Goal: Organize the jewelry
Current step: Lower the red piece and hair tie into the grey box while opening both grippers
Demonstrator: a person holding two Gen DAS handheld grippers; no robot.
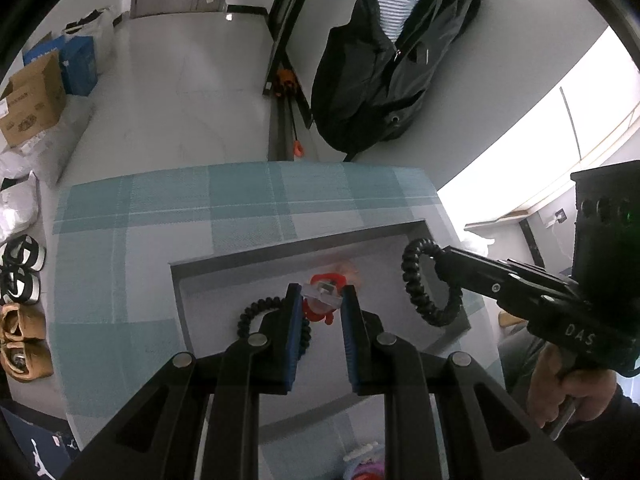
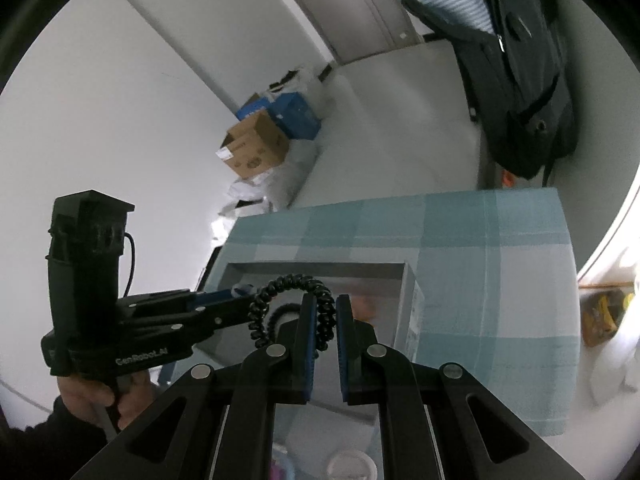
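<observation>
Black coil bracelet (image 2: 316, 300) pinched between right fingers (image 2: 310, 332), apparently above tray (image 2: 412, 308).

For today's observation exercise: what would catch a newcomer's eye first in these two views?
A black coiled bracelet hangs from the shut right tongs over the grey tray. The left tongs pinch a small clear piece above a red ornament, with another black coil lying beside it. Behind the checked tablecloth, a dark jacket hangs.
</observation>
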